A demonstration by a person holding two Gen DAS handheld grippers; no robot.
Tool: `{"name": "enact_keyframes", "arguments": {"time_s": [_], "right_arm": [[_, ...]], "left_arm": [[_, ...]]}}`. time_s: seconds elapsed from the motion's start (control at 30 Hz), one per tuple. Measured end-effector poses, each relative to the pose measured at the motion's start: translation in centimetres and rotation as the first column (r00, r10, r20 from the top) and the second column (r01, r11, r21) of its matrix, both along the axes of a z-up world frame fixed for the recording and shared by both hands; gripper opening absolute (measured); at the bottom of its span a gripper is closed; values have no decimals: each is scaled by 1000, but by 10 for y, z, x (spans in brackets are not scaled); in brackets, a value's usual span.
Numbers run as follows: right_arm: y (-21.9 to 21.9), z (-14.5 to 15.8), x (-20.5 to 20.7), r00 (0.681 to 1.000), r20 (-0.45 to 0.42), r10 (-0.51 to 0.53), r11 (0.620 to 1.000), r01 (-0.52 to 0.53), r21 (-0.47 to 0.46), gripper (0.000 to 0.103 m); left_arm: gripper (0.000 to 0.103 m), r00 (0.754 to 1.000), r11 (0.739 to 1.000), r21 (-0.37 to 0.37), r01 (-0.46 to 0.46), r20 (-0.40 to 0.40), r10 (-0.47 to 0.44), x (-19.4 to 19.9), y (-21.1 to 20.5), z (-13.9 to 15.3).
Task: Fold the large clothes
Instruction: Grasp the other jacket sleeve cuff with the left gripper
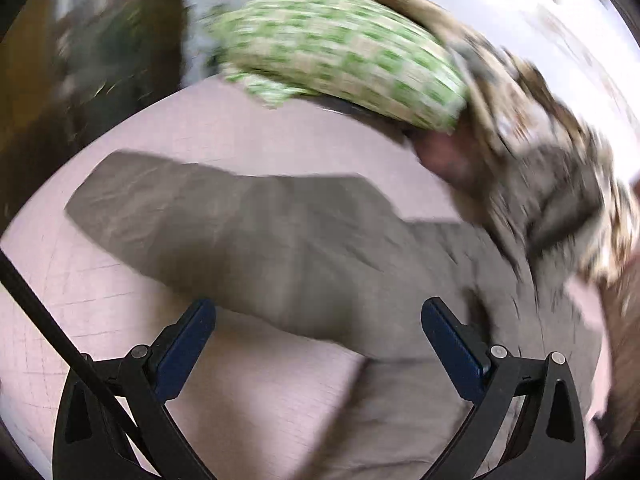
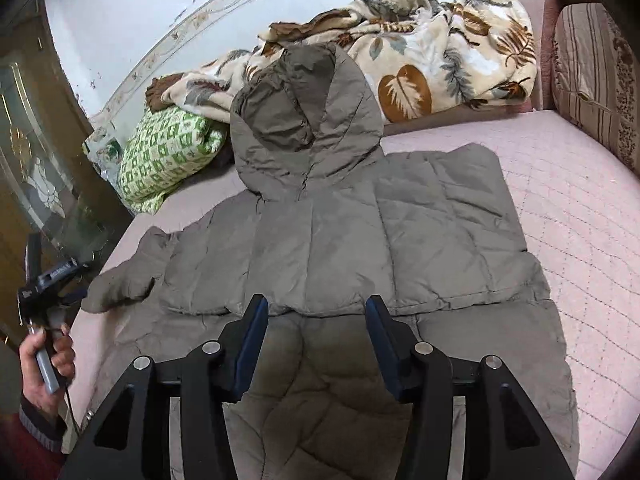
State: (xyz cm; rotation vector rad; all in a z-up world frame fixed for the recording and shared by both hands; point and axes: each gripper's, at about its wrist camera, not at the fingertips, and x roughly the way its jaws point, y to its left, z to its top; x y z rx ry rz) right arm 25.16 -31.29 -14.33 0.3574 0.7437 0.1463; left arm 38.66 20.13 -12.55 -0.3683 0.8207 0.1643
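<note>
right gripper [image 2: 316, 340]: jaws spread, nothing between the pads; hangs over the lower middle of the jacket, pointing up the frame toward the hood.
left gripper [image 1: 318, 344]: jaws spread wide, empty; view badly motion-blurred. Also seen at the left edge of the right wrist view, held in the person's hand [image 2: 46, 364], off the jacket's edge.
jacket [image 2: 332, 240]: grey-brown padded coat, flat on the pink bed cover [image 2: 580, 216], fills centre and lower frame. Right side looks already folded in over the body; that's a read, not certain.
hood [image 2: 304, 120]: upper centre, propped against the leaf-print blanket [image 2: 432, 48].
sleeve [image 2: 124, 276]: sticks out at left, cuff near the bed's edge, closest to the left gripper. In the left wrist view it runs from upper left down to the centre.
handling: soft, puffy, probably light but bulky; smooth shell likely slippery, padding springs back.
grip point: pinch a seam or the sleeve cuff, take shell and fill together, not just the surface layer.
green pillow [image 2: 168, 152]: upper left, clear of the jacket.
</note>
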Motion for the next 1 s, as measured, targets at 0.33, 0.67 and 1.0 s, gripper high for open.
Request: {"name": "enact_keyframes", "arguments": {"time_s": [0.33,0.67,1.0], "right_arm": [[7,-4,7,1000,-10,23,999,-24,-33,54],[19,-9,15,999,-15,50,998,-51,-45,54],[13,-13,19,1000,-20,17,999,-17,-35,54]], "left_arm": [[82,949,931,-197,-309,-2,315,-33,158,-35],[76,898,766,-532,-361,24,440,-48,237,-90],[13,868,737,-538,-410,20,496,-11,244,-109]]}}
